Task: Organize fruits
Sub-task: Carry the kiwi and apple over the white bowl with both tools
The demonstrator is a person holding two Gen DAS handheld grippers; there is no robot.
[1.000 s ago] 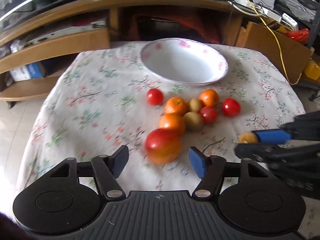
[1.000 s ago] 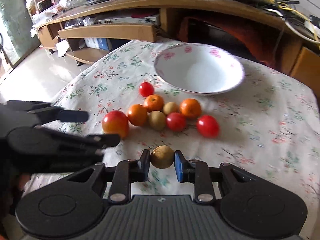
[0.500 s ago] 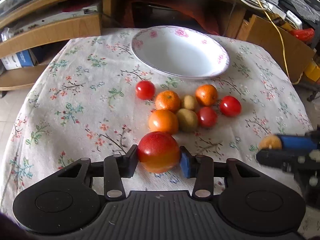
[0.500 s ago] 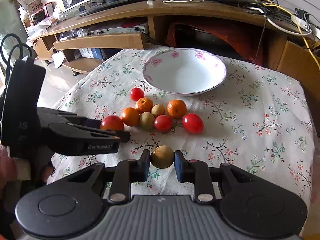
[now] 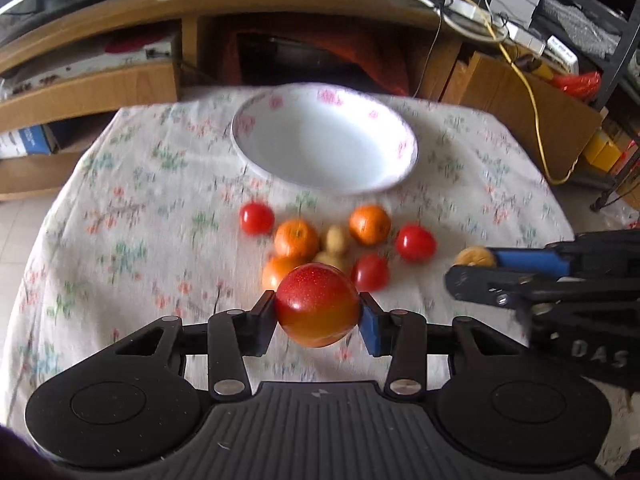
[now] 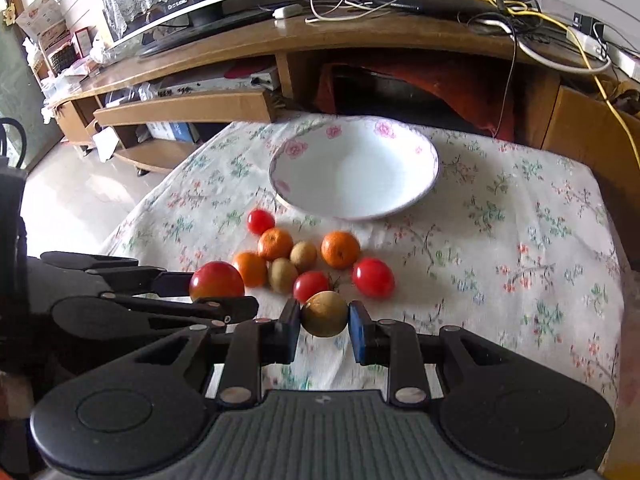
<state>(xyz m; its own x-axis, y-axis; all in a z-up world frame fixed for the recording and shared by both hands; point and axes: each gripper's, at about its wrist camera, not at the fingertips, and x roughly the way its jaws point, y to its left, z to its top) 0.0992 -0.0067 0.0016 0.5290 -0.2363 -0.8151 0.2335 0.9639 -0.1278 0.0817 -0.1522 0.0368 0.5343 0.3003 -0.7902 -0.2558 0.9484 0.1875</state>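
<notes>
Apple (image 5: 317,309) and kiwi (image 6: 324,313) gripped by tools.

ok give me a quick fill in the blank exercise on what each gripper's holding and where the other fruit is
1. The left gripper is shut on a big red ____.
2. The right gripper holds a small brown fruit, while the white bowl contains ____ fruit.
3. Loose on the floral tablecloth lie three oranges, three small red ____ and two brown fruits.

Missing words: apple; no; tomatoes
</notes>
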